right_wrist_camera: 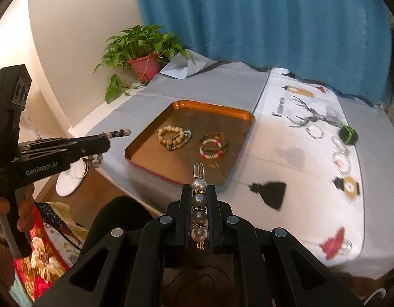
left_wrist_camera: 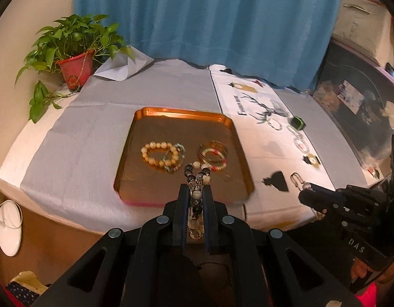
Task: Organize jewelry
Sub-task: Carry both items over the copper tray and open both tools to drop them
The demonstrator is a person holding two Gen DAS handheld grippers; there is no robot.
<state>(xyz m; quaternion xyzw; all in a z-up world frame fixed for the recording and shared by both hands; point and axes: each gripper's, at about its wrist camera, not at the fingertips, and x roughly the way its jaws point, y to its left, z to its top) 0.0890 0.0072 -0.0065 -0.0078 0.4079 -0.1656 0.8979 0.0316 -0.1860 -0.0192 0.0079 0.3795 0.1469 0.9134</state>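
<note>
"GenRobot.AI" on the left gripper [right_wrist_camera: 108, 144]; "DAS" on the right gripper [left_wrist_camera: 305, 195].

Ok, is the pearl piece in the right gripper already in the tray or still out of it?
Out. The pearl piece is clamped between the right gripper's fingers, short of the orange tray near its front edge.

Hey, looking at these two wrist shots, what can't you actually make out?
- Dark beaded bracelet, left wrist view: the left gripper fingers hide its rear part.
- Pearl clip, right wrist view: its underside is hidden between the right gripper fingers.
- Rings on the printed cloth: blurred, too small to identify.
- Tray pieces overlap; exact count unclear.
</note>
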